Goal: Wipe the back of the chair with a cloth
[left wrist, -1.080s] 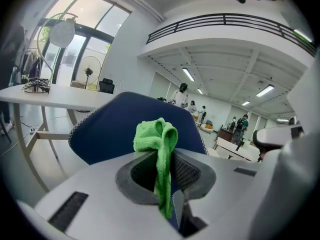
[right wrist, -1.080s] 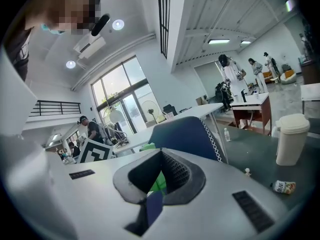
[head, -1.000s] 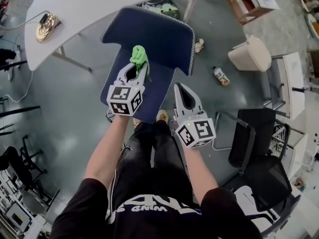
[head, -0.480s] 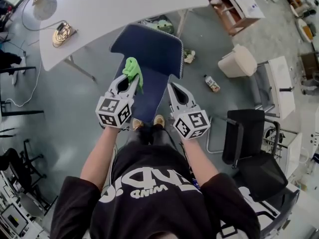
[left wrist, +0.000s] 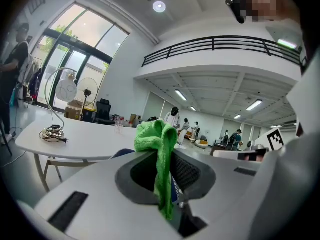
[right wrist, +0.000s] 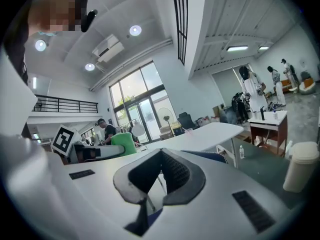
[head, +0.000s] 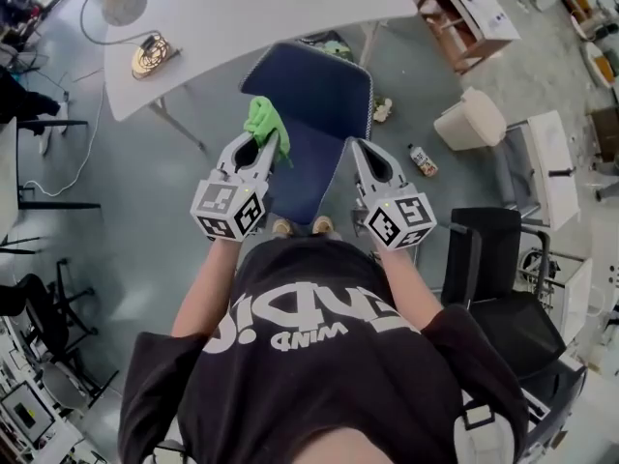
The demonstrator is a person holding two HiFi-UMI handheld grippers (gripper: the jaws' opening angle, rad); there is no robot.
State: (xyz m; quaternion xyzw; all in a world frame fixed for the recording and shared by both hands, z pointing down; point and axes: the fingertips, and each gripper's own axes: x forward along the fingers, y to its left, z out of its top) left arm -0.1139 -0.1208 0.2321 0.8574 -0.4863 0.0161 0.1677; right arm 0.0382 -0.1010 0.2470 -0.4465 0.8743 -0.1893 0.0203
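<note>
While left tongs (head: 265,141) pinch green cloth (head: 262,118) by chair (head: 315,87), right tongs (head: 361,147) closed — empty.

White curved table (head: 290,8) across the top of the head view, with a round-headed desk lamp (head: 124,3) and a coil of cable (head: 153,58) on its left end. On the grey floor (head: 126,230) to the right, a cream waste bin (head: 471,119), with a small bottle (head: 422,159) near it. Further right, a black office chair (head: 488,259); at upper right, a wooden shelf unit (head: 455,13). In the left gripper view, tall windows (left wrist: 80,69) at left, a black balcony railing (left wrist: 220,44) overhead, and several people (left wrist: 173,118) standing far back in the hall.
</note>
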